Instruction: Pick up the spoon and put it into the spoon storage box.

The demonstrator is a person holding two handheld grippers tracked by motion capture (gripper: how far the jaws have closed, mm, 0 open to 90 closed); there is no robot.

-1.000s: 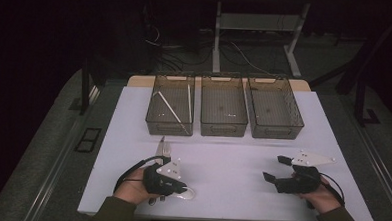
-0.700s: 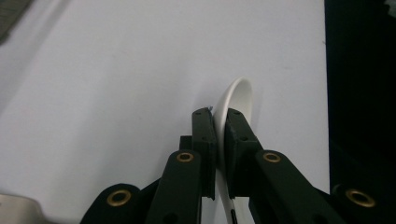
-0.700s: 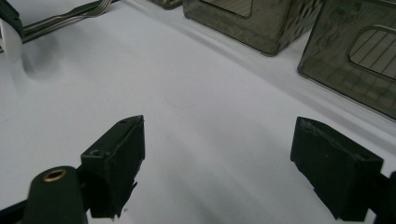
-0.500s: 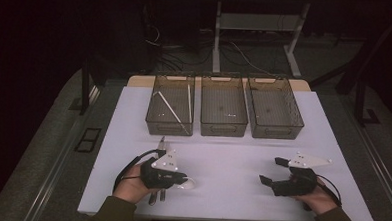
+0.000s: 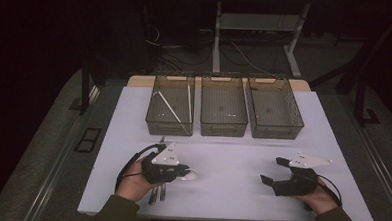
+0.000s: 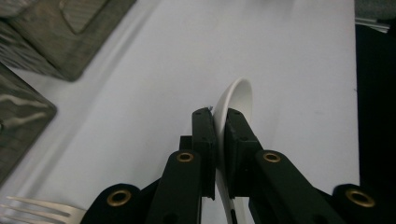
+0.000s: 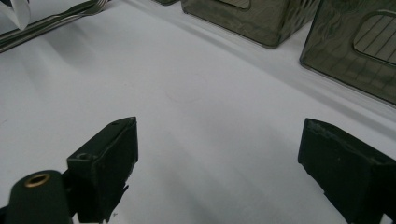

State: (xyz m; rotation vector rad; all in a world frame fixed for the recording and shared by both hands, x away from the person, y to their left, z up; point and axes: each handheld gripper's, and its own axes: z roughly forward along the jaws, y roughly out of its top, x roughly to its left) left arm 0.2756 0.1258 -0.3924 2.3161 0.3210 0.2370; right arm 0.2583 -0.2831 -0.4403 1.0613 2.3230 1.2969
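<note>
My left gripper (image 5: 184,171) (image 6: 218,126) is at the near left of the table, shut on a white plastic spoon (image 6: 237,98) held on edge; the spoon's bowl (image 5: 191,176) sticks out past the pads toward the right. Under and behind this hand lie metal forks (image 5: 156,194) (image 6: 42,210) on the white tabletop (image 5: 232,157). At the near right my right gripper (image 5: 273,170) (image 7: 219,140) stands open, pointing left. Its jaws have just been opening wider, and nothing lies between them but bare table.
Three dark see-through bins stand in a row at the back: the left bin (image 5: 168,127) holds long white utensils (image 5: 171,108), the middle bin (image 5: 223,130) a small item, then the right bin (image 5: 275,131). In the right gripper view the forks (image 7: 56,21) lie far left.
My left gripper has shifted slightly toward the bins, the spoon still in it. The right hand has stayed put, its jaws a little wider.
</note>
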